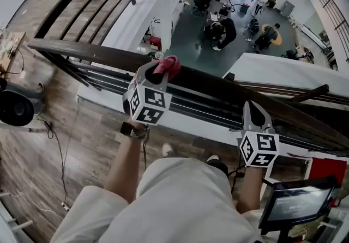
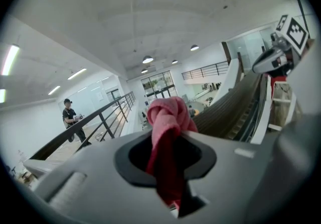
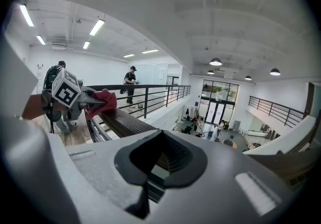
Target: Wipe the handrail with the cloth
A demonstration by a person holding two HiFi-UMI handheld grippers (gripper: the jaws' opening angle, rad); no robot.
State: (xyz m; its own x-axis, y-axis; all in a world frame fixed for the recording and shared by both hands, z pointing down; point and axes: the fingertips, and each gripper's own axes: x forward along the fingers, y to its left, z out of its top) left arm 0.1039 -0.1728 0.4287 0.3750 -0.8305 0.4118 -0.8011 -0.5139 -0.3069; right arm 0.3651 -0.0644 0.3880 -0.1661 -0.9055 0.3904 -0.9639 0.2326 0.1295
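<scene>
Our left claw (image 2: 169, 133) is pinched shut on a crumpled pink-red cloth (image 2: 169, 115). The cloth bunches into a knotted wad above the jaw tips and trails back down through the gap behind them. Seen from the head view, that wad rests on top of the long dark grooved handrail (image 1: 218, 88), just where the claw's tip meets it. The rail runs in from far off to this claw's left, passes under the cloth and carries on past its right.

Further right along the rail, well apart from the left claw, is our right claw (image 3: 160, 133). Its jaws are closed tip to tip with nothing between them. Through the opening behind the tips we see only the rail's grooved top, and we cannot tell whether the tips touch it.

Behind the left claw, a dark wristwatch (image 1: 134, 130) circles the wrist of the arm that holds it. Below both claws, thin metal bars (image 1: 103, 76) run parallel under the rail.

Beyond the rail and far below both claws lies a grey lower floor (image 1: 188, 35) with several people on it. Near the right claw, on our side of the rail, stands a dark tilted screen (image 1: 294, 199).
</scene>
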